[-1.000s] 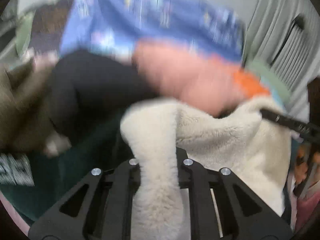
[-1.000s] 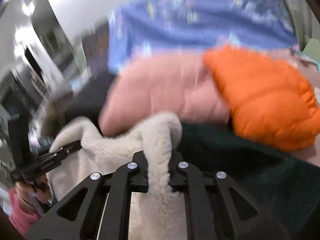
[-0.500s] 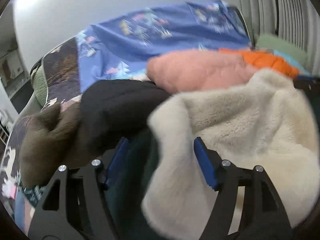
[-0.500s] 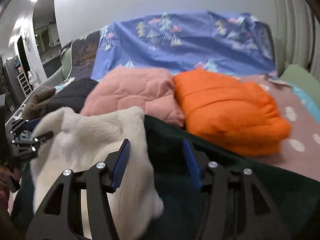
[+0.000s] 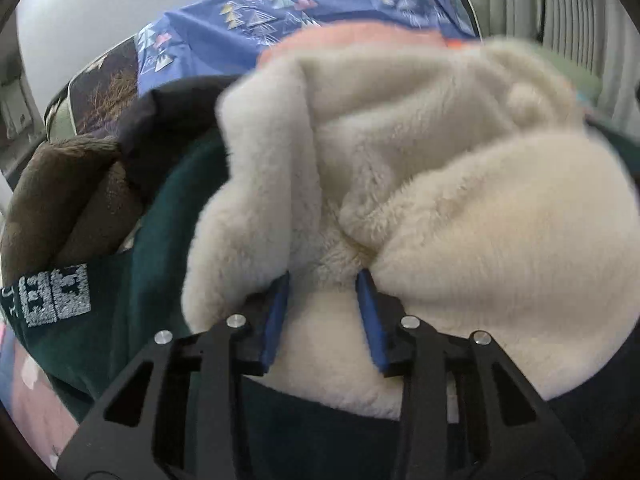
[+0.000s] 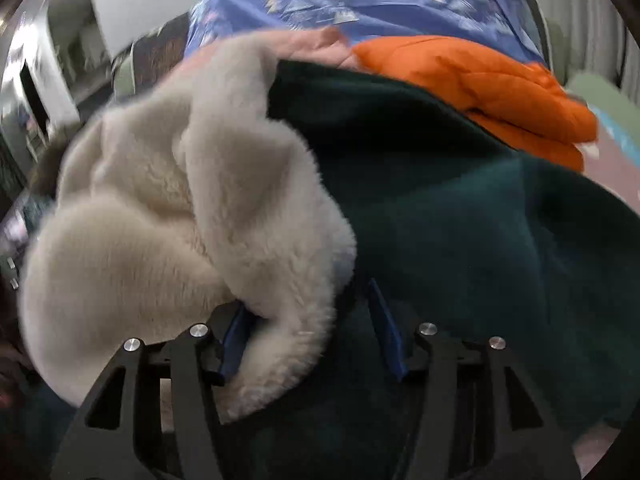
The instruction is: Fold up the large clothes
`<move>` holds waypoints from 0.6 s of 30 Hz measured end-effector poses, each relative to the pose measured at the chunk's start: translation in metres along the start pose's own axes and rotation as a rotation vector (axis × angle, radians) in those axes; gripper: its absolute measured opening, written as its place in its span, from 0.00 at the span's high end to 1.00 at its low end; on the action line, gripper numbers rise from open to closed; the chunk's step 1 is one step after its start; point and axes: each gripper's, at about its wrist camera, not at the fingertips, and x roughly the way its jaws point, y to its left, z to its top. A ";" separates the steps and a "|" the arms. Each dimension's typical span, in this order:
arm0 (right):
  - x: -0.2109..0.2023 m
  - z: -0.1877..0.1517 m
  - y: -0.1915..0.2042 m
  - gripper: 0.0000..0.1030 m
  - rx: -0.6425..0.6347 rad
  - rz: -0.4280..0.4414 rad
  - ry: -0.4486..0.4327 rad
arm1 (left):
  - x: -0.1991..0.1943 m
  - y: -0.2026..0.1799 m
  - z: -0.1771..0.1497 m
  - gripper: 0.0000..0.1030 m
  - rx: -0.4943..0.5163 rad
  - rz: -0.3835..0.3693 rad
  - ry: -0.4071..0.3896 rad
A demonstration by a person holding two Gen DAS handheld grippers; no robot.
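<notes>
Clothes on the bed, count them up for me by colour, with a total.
Cream fleece: 1
Dark green: 1
Orange: 1
Pink: 1
Black: 1
Brown: 1
Total: 6

soft, even indoor light; both fisheye views motion-blurred, edges bent and dark-cornered.

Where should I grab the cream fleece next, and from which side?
Take the cream fleece at its thick rolled edge, where it overlaps the dark green garment. Come from the near side, angled down. That fold stands proud and free, so the right gripper, now opening, can likely straddle it.
</notes>
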 end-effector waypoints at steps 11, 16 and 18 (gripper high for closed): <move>-0.097 0.019 0.059 0.65 -0.137 -0.002 -0.241 | -0.076 0.061 -0.018 0.41 -0.231 -0.017 -0.051; -0.043 0.017 0.058 0.71 -0.157 -0.078 -0.135 | -0.087 0.122 -0.055 0.28 -0.456 0.075 -0.034; -0.005 -0.002 0.045 0.71 -0.139 -0.144 -0.074 | -0.091 0.163 -0.077 0.21 -0.580 0.138 -0.020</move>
